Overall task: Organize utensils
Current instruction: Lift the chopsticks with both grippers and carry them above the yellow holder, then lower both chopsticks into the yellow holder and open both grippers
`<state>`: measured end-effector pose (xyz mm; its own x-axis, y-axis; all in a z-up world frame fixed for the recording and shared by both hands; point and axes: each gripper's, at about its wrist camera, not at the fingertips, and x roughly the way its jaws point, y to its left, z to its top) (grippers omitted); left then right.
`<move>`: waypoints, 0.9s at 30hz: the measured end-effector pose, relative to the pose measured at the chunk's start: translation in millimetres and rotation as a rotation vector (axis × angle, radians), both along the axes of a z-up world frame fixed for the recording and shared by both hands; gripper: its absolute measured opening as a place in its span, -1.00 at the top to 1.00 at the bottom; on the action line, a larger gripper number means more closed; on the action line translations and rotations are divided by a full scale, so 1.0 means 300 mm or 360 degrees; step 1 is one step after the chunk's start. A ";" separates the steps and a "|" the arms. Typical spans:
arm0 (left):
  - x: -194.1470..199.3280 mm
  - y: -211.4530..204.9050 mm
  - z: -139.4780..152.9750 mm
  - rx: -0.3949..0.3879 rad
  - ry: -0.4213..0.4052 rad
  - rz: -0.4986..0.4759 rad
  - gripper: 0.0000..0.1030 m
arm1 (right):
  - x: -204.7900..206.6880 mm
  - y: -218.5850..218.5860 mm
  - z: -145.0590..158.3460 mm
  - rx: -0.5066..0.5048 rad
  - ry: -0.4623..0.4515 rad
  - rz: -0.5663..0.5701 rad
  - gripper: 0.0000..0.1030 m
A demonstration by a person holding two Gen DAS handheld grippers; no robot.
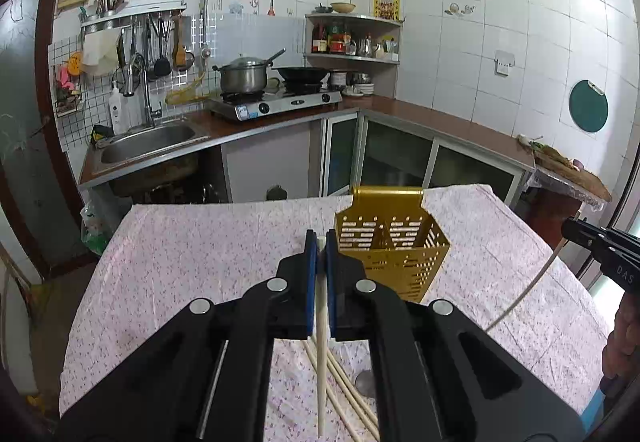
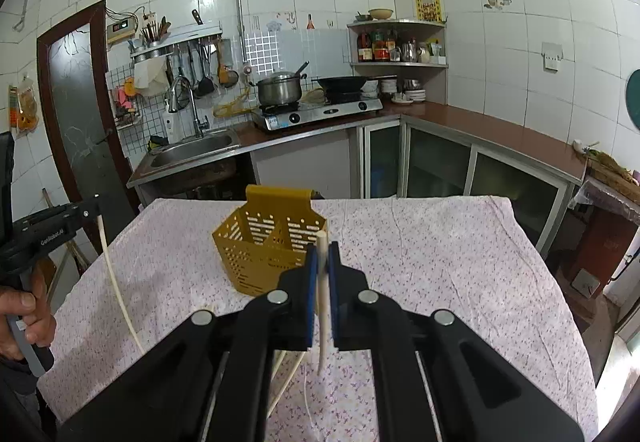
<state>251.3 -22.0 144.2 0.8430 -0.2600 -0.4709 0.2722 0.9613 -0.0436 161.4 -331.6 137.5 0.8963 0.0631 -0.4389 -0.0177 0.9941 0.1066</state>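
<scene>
Centre of frame, table: pink floral cloth-covered table (image 1: 180,262), bare but for holder and chopsticks.
Holder: gold perforated metal utensil holder (image 1: 394,242), upright mid-frame, compartments seemingly empty.
Left gripper (image 1: 321,238): clamped narrow on one pale wooden chopstick (image 1: 321,362), lifted.
Right gripper (image 2: 322,248): likewise pinching another pale chopstick (image 2: 323,306).
Remaining: loose pale chopsticks (image 1: 352,394) lying bottom centre; judged early, nothing binned yet.
</scene>
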 end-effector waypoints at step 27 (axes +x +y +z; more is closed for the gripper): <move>0.222 -0.133 0.262 -0.0074 -0.0210 -0.0091 0.94 | 0.176 0.021 0.249 -0.0029 -0.0185 0.0054 0.89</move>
